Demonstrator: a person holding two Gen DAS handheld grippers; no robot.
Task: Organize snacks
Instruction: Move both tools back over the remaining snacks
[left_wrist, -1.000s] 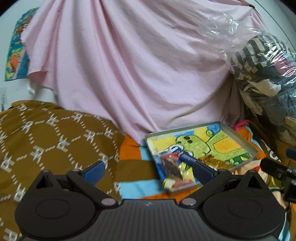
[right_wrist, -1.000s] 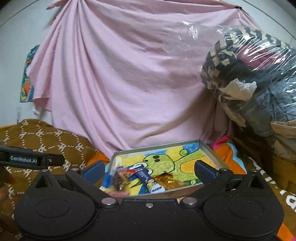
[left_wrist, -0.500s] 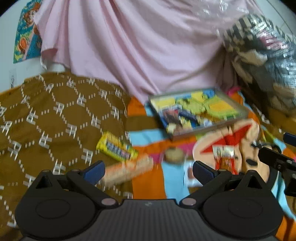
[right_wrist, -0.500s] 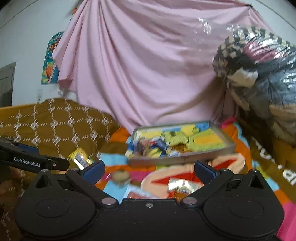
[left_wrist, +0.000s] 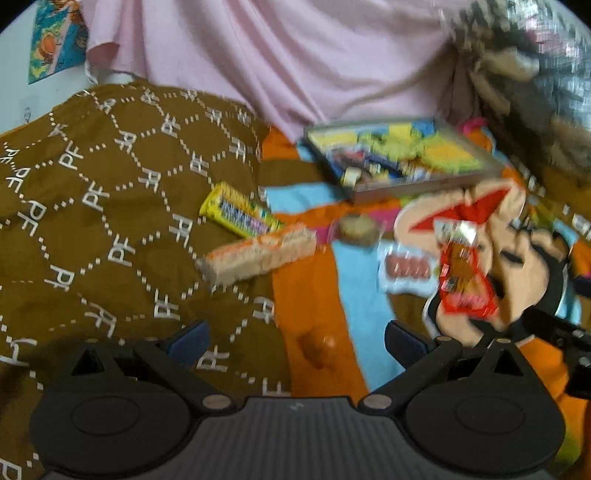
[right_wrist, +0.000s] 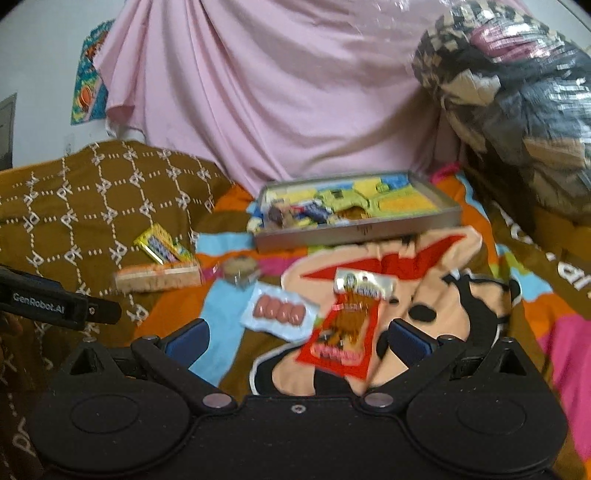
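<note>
Snacks lay scattered on the bed (right_wrist: 229, 317), short of the tray (right_wrist: 354, 236).
Both tongs, left (left_wrist: 295, 338) and right (right_wrist: 297, 338), gaped empty; the red packet (right_wrist: 347, 332) nearest looked light, crinkly and slippery, best pinched at its sealed edge.

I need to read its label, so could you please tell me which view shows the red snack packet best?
The right wrist view: the red snack packet lies close, centred between the open claw's fingers. The left wrist view shows it off to the right and more blurred.
</note>
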